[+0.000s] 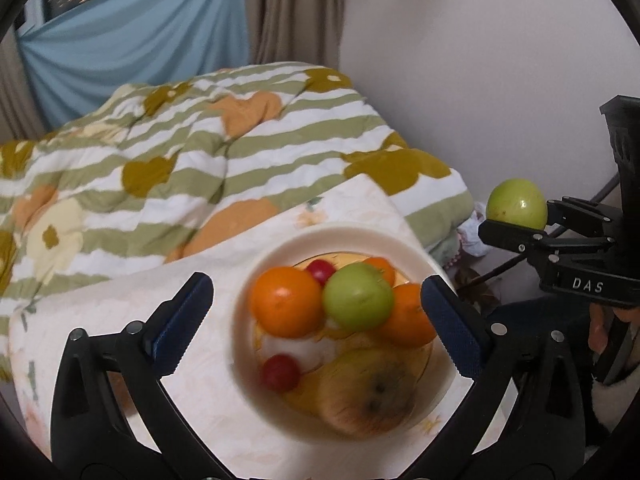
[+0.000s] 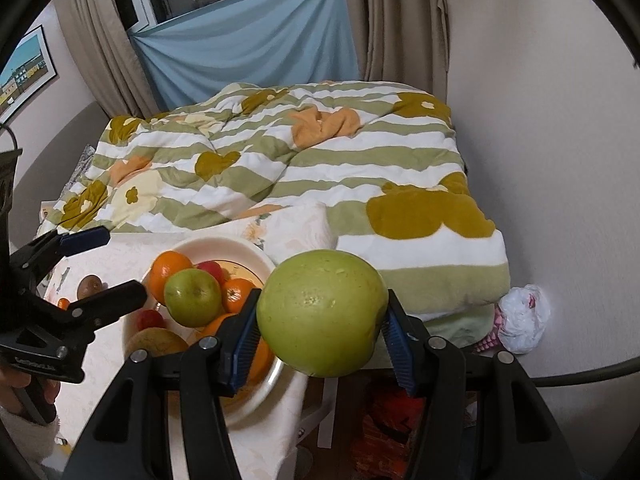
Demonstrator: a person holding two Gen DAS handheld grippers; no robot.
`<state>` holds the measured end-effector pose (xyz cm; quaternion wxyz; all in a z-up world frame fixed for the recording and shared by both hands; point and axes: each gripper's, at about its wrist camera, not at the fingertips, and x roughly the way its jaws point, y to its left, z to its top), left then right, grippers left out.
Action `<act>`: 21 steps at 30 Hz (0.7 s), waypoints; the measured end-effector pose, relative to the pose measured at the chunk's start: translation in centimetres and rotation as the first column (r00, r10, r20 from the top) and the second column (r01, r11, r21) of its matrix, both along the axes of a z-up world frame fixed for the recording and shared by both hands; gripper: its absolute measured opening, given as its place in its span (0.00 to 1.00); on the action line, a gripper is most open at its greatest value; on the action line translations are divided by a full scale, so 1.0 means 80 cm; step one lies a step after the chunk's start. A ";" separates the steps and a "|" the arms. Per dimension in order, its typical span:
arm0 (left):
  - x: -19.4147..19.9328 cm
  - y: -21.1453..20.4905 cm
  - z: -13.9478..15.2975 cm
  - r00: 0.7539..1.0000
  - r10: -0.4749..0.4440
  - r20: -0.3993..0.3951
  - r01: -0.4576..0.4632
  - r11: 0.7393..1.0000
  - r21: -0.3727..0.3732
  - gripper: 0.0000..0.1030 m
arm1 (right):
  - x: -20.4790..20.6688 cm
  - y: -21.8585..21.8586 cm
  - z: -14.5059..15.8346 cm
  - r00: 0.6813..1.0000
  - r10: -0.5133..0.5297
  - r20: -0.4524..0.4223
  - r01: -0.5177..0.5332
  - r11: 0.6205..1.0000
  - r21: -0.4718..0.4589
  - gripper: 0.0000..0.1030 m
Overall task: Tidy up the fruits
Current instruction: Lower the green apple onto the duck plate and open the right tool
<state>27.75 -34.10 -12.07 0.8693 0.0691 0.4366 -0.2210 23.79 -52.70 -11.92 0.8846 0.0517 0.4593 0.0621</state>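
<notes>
Fruit bowl [image 1: 404, 240] on pale tablecloth [image 1: 132, 304], striped quilt [image 1: 208, 152] behind

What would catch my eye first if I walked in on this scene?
Probably the big green apple clamped between the right gripper's blue-padded fingers, off the table's right edge. Next, the cream bowl on the pale tablecloth, heaped with oranges, another green apple and red fruits, with the left gripper open above it.

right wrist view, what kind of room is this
Most likely a bedroom in a home. A bed under a green-and-white striped quilt with mustard flowers fills the middle, beige curtains flank a window covered by a blue cloth, and a framed picture hangs on the wall.
</notes>
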 end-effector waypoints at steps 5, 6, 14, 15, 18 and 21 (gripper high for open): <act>-0.005 0.040 0.004 0.997 0.075 -0.001 -0.075 0.997 0.013 1.00 | 0.013 0.023 0.000 0.999 0.050 0.003 -0.050 0.999 0.007 0.51; -0.006 0.046 0.005 0.996 0.086 -0.001 -0.085 0.996 0.015 1.00 | 0.017 0.028 -0.001 0.998 0.061 0.003 -0.061 0.998 0.010 0.51; -0.018 0.093 0.000 0.984 0.177 -0.008 -0.176 0.983 0.047 1.00 | 0.050 0.066 -0.016 0.990 0.142 -0.003 -0.142 0.990 0.028 0.51; -0.019 0.097 -0.001 0.983 0.186 -0.010 -0.185 0.981 0.051 1.00 | 0.055 0.070 -0.020 0.989 0.147 -0.005 -0.147 0.989 0.030 0.51; -0.020 0.109 -0.010 0.976 0.214 -0.029 -0.211 0.975 0.066 1.00 | 0.068 0.076 -0.033 0.987 0.157 -0.020 -0.156 0.986 0.052 0.51; -0.024 0.121 -0.019 0.971 0.236 -0.041 -0.232 0.970 0.078 1.00 | 0.081 0.081 -0.046 0.988 0.153 -0.034 -0.150 0.986 0.071 0.51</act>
